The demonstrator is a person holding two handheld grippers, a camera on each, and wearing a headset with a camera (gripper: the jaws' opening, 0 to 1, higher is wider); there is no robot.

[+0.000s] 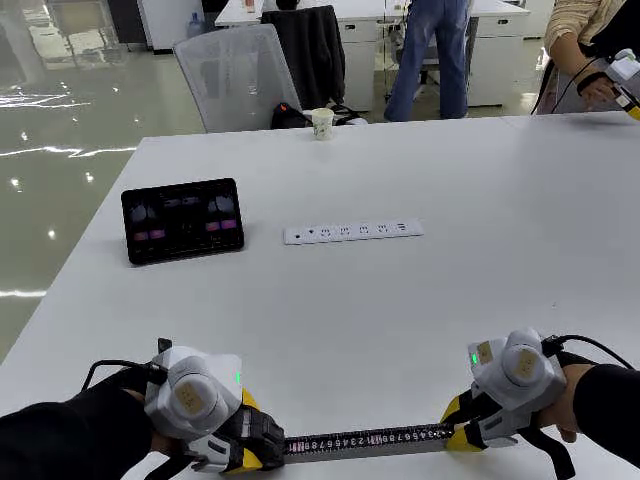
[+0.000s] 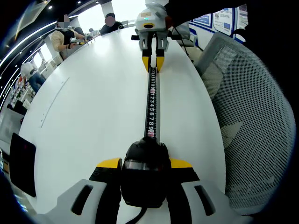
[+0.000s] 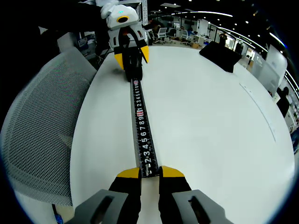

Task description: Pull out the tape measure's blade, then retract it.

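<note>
Bridging left gripper (image 1: 248, 452) (around case (image 2: 145, 175)) and right gripper (image 1: 458, 426): extended blade (image 1: 365, 440).

Tip of blade (image 3: 141, 126) hidden between right gripper (image 3: 149, 173) jaws, at tabletop (image 1: 400, 300) near edge. Sides of tape measure case (image 2: 145, 179) covered by left gripper (image 2: 145, 163). Icons on tablet (image 1: 183, 219) too small to read. Person (image 1: 585, 50) at far right corner cut off.

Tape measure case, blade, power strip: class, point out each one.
tape measure case (image 2: 145, 177), left gripper view, top of black housing.
blade (image 3: 141, 126), right gripper view, numbered face, mid-length.
power strip (image 1: 352, 231), head view, middle of top face.
</note>
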